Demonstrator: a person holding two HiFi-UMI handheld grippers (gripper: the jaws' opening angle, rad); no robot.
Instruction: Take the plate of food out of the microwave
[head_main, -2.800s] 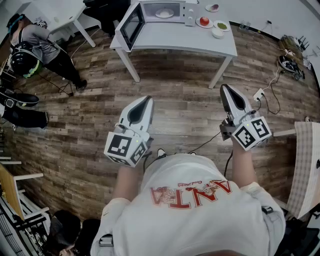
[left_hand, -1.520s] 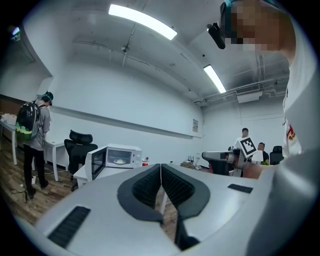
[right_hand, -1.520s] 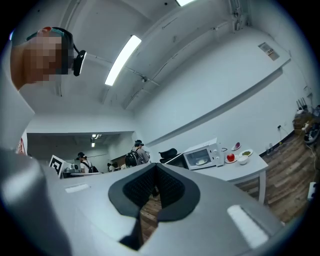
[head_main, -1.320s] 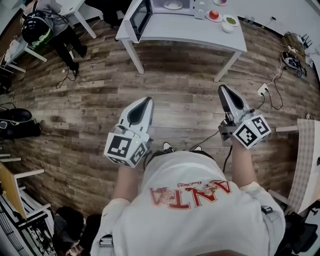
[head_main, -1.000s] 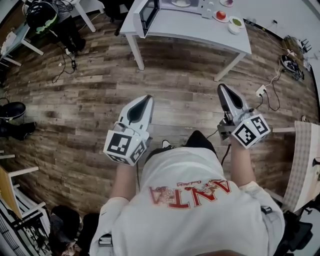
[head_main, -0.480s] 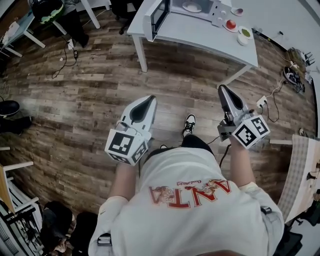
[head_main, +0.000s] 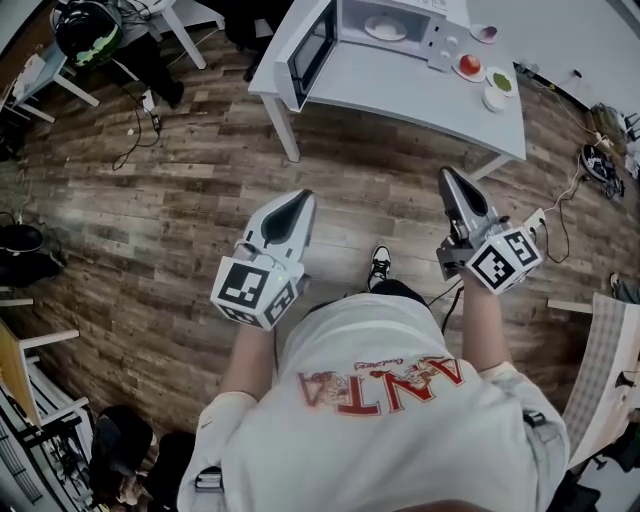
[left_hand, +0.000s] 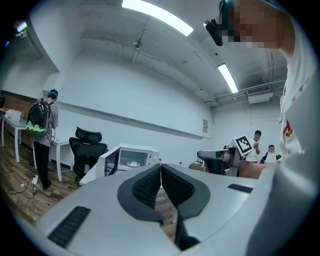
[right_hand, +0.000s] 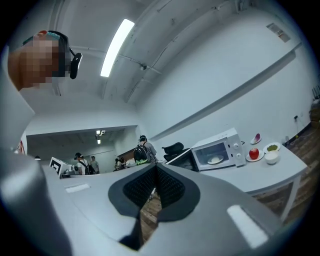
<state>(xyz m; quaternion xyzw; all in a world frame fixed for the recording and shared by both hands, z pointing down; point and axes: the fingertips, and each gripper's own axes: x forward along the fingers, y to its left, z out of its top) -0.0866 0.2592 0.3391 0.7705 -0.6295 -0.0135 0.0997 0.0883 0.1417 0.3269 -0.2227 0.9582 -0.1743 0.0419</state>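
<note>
Facing the white table (head_main: 400, 85) from well back, both grippers are held at waist height over a floor (head_main: 150, 210) of brown wood planks. A wide stretch of that floor lies open up to the table's near edge.

The left gripper (head_main: 298, 200) is seen with its ribbed dark pads pressed together and nothing between them. The right gripper (head_main: 447, 176) is closed in the same way and is likewise empty. A cube with black-and-white square markers is carried at the rear of each.

A white box-shaped microwave (head_main: 400, 18) is set at the table's back edge, toward the left end. Its dark-windowed door (head_main: 312, 45) is swung open over the left edge. The plate of food (head_main: 385, 28), round and white with a pale heap on it, is seen inside the cavity. A bare strip of tabletop runs along the near edge in front of it.

At the right end, a dish with a red fruit (head_main: 468, 66), a green-filled bowl (head_main: 502, 82) and a white bowl (head_main: 494, 101) are grouped closely.

Red letters on the white shirt (head_main: 380, 440), seen upside down, appear to read ANTA.
</note>
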